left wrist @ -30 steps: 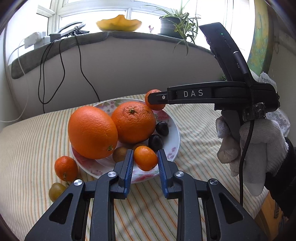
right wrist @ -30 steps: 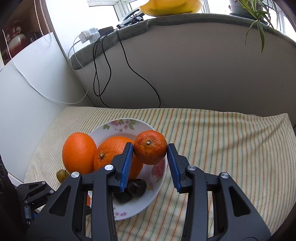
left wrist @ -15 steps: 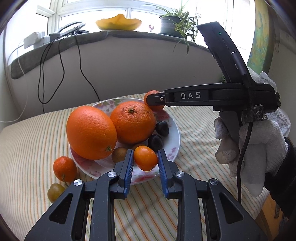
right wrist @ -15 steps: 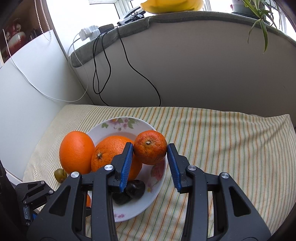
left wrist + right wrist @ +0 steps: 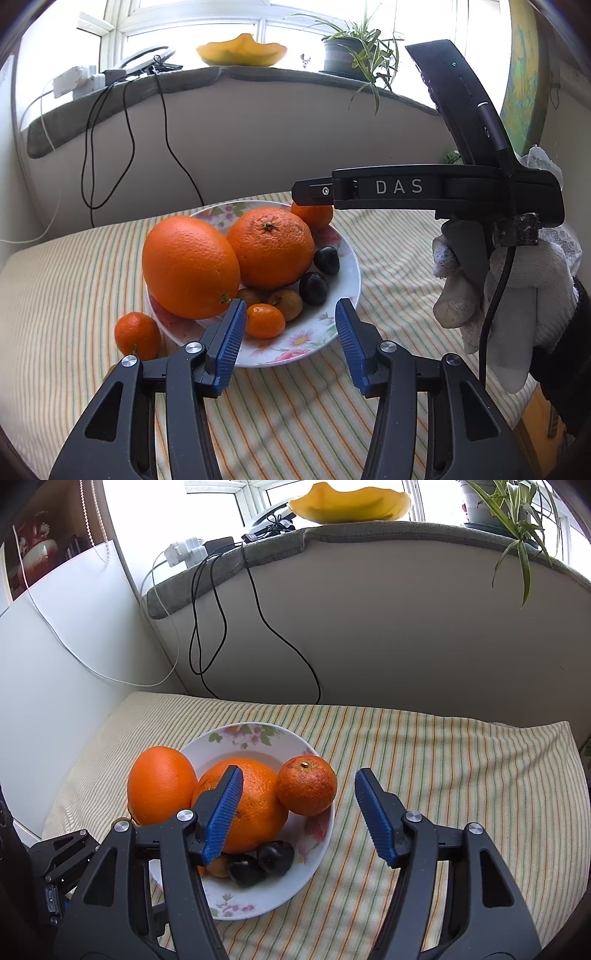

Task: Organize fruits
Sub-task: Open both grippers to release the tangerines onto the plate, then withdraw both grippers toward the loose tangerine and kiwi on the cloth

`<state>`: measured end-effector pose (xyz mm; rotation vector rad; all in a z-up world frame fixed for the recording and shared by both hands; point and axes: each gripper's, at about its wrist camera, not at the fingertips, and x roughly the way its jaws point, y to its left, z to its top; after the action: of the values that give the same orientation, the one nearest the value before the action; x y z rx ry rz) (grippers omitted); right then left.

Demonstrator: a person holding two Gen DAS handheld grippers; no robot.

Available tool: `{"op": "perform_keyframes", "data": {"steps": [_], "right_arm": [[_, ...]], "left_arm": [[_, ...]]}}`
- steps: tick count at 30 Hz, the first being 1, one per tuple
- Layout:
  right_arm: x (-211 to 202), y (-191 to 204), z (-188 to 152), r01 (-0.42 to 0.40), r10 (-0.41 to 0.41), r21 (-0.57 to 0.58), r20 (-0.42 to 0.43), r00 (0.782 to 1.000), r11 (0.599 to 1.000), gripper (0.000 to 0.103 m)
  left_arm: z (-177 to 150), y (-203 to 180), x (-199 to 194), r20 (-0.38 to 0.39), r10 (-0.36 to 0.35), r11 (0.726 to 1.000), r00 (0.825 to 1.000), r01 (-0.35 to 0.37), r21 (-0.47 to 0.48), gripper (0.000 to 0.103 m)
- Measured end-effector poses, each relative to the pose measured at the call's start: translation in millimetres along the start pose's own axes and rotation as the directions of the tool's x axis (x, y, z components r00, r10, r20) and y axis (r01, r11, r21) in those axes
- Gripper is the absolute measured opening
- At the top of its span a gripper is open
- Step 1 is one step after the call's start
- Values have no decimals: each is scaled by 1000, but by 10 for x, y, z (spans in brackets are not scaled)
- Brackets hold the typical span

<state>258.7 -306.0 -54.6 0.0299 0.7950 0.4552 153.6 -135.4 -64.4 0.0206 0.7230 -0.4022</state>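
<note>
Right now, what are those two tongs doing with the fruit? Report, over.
Left tongs open, small mandarin sitting in plate. Right tongs open, reddish mandarin resting on plate edge. One small orange outside on cloth. Nothing blocking.

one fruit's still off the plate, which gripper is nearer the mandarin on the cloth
Left. The left gripper is just right of the mandarin beside the plate. The right gripper is across the plate, over its far rim.
</note>
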Motion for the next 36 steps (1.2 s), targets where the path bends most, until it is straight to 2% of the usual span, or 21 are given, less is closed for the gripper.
{"op": "perform_keyframes", "data": {"steps": [3,6,13,36], "right_arm": [[-42,7,-6,4,-4,3,13,1000,1000,73],[-94,14,-6,6,-6,4,28,1000,1000,79],[-243,63,-6,13,-13,2,58,998,1000,88],[-652,465,-230,43,-37,-49,126,991,998,89]], "left_arm": [[1,1,-23,3,3,1000,1000,-3,1,50],[3,2,-55,9,4,1000,1000,-4,1,55],[-12,-1,-151,16,4,1000,1000,-4,3,55],[-103,213,-543,59,21,1000,998,-20,-19,55]]}}
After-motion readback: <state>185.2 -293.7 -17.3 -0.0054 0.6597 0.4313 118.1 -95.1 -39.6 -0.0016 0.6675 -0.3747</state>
